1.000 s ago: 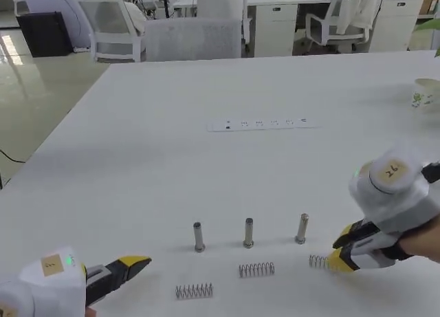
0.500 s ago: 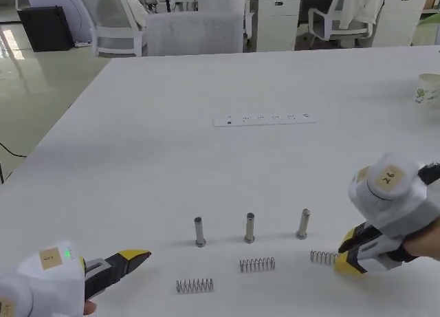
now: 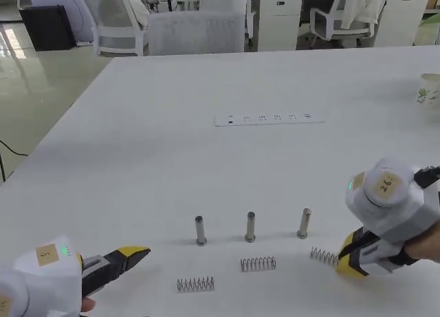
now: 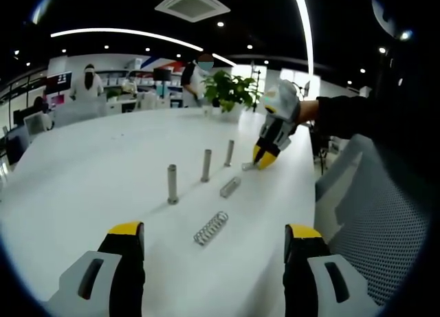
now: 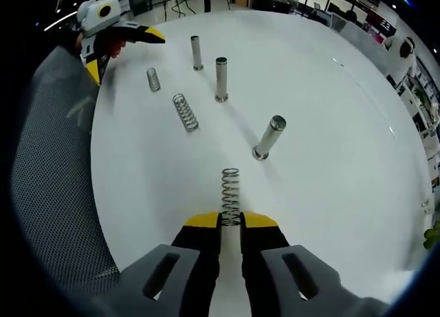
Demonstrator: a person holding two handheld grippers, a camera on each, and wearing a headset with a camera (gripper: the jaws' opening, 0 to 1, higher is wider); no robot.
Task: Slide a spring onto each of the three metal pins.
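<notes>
Three metal pins stand upright in a row: left pin (image 3: 200, 230), middle pin (image 3: 250, 227), right pin (image 3: 304, 223). In front of them lie the left spring (image 3: 195, 284) and the middle spring (image 3: 258, 263). My right gripper (image 3: 346, 256) is shut on the near end of the right spring (image 3: 322, 255) (image 5: 230, 190), beside the right pin (image 5: 268, 137). My left gripper (image 3: 141, 253) (image 4: 213, 236) hangs open low over the table, with the left spring (image 4: 211, 227) lying just ahead of its jaws. The right gripper (image 4: 265, 159) also appears past the pins (image 4: 205, 165).
A white power strip (image 3: 268, 118) lies across the table's middle. A paper cup (image 3: 430, 90) stands at the far right edge. Office chairs and desks (image 3: 117, 21) stand beyond the table. A mesh chair (image 5: 55, 193) is close to the table's near edge.
The right gripper has settled onto the right spring's end, and that end has tipped slightly. The left gripper has barely moved. The head camera has shifted a little.
</notes>
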